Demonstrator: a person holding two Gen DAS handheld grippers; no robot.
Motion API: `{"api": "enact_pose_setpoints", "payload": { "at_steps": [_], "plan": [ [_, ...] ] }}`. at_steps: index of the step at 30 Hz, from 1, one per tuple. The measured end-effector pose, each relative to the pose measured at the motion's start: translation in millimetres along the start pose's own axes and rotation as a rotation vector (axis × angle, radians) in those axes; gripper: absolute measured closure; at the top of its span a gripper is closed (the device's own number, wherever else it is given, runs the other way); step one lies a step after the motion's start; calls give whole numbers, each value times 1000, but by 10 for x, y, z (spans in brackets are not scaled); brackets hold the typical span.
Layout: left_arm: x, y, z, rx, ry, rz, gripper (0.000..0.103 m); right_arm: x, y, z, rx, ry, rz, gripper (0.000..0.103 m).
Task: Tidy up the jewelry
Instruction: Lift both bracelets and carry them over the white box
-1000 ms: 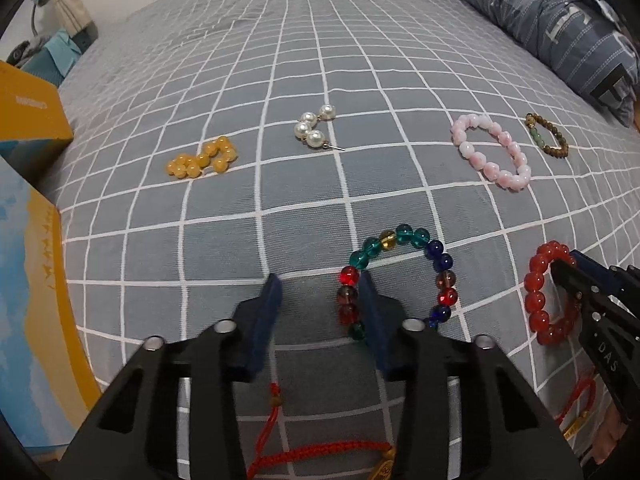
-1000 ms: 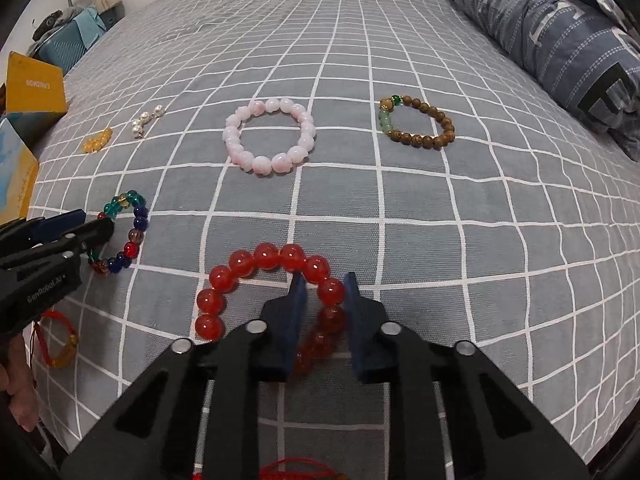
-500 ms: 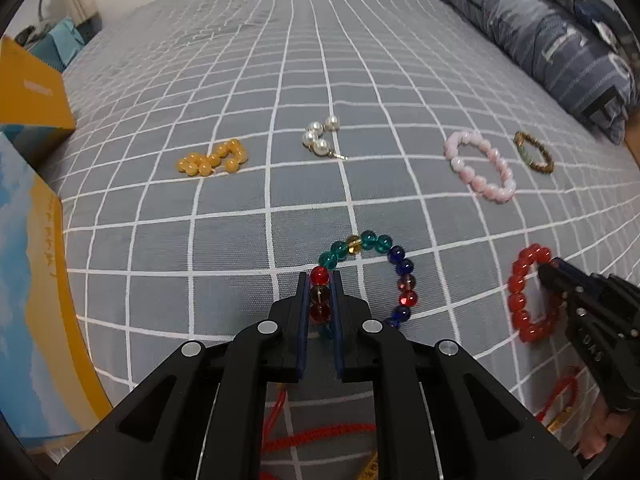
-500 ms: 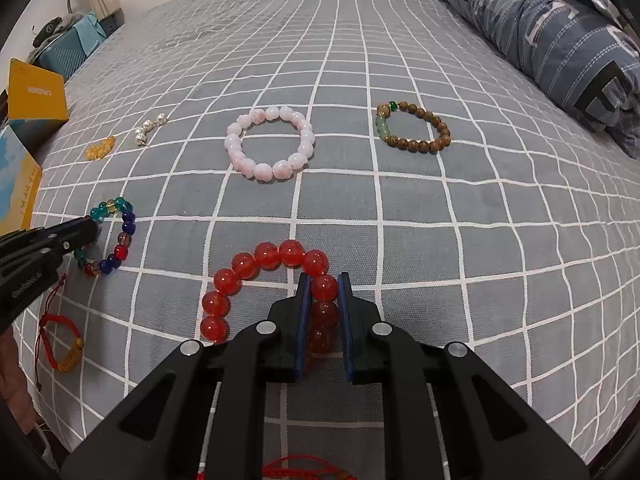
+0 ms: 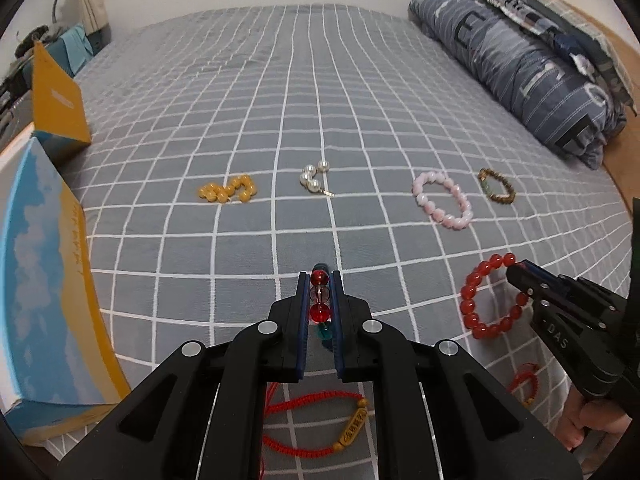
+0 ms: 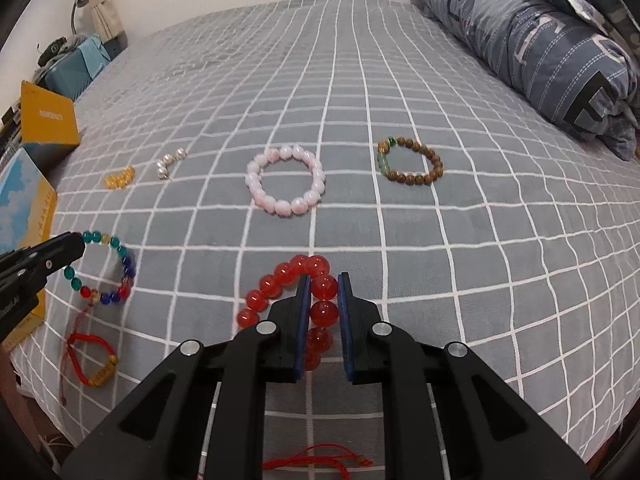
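Both hand-held grippers are closed on bracelets above the bed (image 5: 360, 120): the left hand-held gripper (image 5: 320, 280) clamps the multicolored bead bracelet (image 6: 116, 276), the right hand-held gripper (image 6: 323, 284) clamps the red bead bracelet (image 5: 480, 300). Farther on the bed lie the pink bracelet (image 6: 285, 184), then the wooden bracelet (image 6: 412, 164).

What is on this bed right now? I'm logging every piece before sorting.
multicolour bead bracelet: 1, mixed colours, pinched in left gripper
red bead bracelet: 1, red, pinched in right gripper
pink bead bracelet: 1, pink, mid-bed
brown bead bracelet: 1, brown with green, right of pink
pearl piece: 1, white, mid-bed
yellow bead piece: 1, yellow, left of pearls
red cord bracelets: 2, red with gold charm, near edge
boxes: 2, blue-yellow, left
quilt: 1, blue, right
left gripper: shut
right gripper: shut
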State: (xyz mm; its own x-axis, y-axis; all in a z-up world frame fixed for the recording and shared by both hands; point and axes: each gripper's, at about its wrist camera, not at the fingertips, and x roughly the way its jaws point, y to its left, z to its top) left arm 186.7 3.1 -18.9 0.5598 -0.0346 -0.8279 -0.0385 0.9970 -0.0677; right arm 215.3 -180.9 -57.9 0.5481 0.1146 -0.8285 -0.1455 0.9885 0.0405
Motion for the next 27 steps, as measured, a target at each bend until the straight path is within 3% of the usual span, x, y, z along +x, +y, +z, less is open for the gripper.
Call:
{"api": "enact_pose_setpoints", "payload": {
  "at_steps": [10, 27],
  "plan": [
    [-352, 42, 31, -13, -108, 24, 94, -191, 108, 133, 7, -77, 18, 90],
    [-639, 177, 38, -35, -171, 47, 94, -476, 265, 314, 4, -167, 18, 90]
  ]
}}
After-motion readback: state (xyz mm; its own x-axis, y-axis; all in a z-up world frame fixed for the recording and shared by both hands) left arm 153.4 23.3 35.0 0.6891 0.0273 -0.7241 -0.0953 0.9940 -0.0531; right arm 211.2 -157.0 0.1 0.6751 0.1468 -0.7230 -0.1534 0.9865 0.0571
